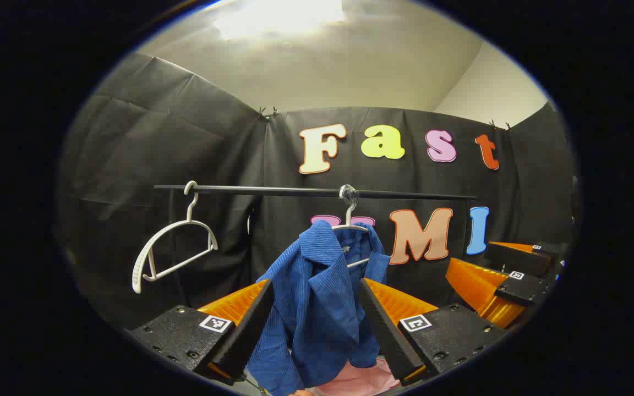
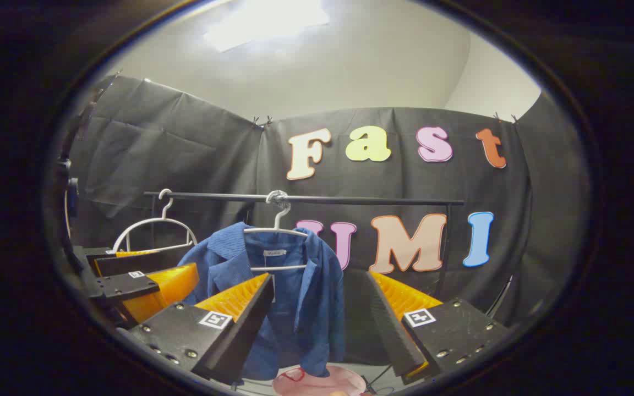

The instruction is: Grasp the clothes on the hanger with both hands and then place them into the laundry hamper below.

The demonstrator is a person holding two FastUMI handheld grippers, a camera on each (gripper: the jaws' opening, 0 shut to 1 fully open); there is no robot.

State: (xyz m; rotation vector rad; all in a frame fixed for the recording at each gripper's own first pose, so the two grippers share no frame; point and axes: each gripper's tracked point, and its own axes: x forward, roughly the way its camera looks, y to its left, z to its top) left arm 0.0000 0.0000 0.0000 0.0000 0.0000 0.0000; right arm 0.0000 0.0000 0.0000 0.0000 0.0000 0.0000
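A blue corduroy jacket (image 1: 317,308) hangs on a white hanger (image 1: 350,223) from the black rail (image 1: 295,191). In the left gripper view my left gripper (image 1: 315,281) stands open, its two fingers either side of the jacket's front, level with the collar. My right gripper (image 1: 482,264) shows farther to the right, also open. In the right gripper view the jacket (image 2: 295,297) hangs just left of centre, and my right gripper (image 2: 320,275) is open in front of its right half. The left gripper (image 2: 190,261) sits at the left edge. A pink hamper (image 2: 322,382) lies below the jacket.
An empty white hanger (image 1: 174,247) hangs at the rail's left end, seen again in the right gripper view (image 2: 152,225). The hamper's pink rim (image 1: 361,382) peeks out under the jacket. Black cloth walls close in behind and on both sides.
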